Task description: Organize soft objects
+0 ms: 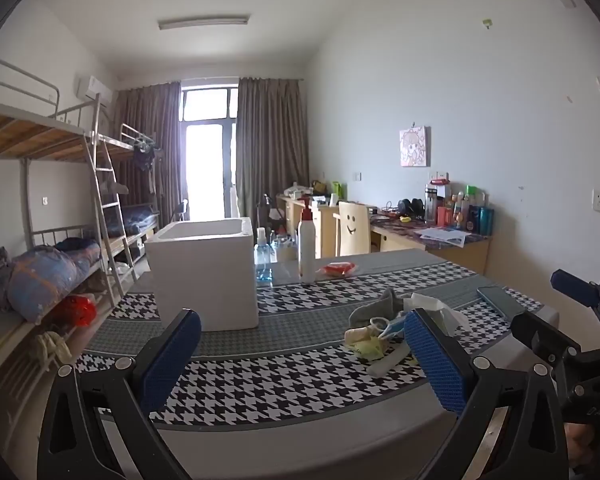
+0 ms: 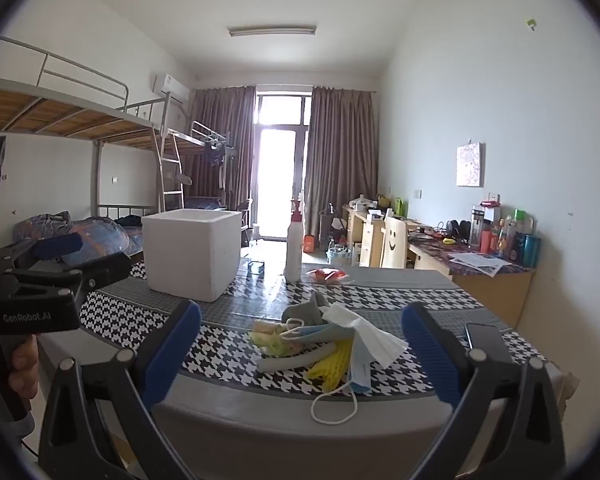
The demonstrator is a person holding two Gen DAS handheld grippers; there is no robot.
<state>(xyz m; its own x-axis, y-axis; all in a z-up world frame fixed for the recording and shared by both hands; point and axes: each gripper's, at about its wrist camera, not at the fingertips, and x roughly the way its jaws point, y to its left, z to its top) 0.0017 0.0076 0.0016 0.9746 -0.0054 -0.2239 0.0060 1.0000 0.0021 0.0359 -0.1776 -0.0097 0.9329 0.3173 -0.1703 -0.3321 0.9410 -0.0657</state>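
A pile of soft things (image 2: 320,340) lies near the table's front edge: a grey sock, face masks, white tissue, a yellow mesh piece and a white foam tube. The same pile (image 1: 384,328) shows in the left wrist view, partly hidden behind a blue pad. A white foam box (image 1: 204,272) (image 2: 192,252) stands open-topped at the back left of the table. My left gripper (image 1: 300,352) is open and empty, in front of the box and left of the pile. My right gripper (image 2: 300,344) is open and empty, its fingers spread either side of the pile, short of it.
On the houndstooth tablecloth (image 2: 228,344) stand a white pump bottle (image 2: 293,248), a small blue spray bottle (image 1: 263,256) and a red packet (image 2: 327,275). A phone (image 2: 486,338) lies at the right edge. Bunk beds stand left, desks along the right wall.
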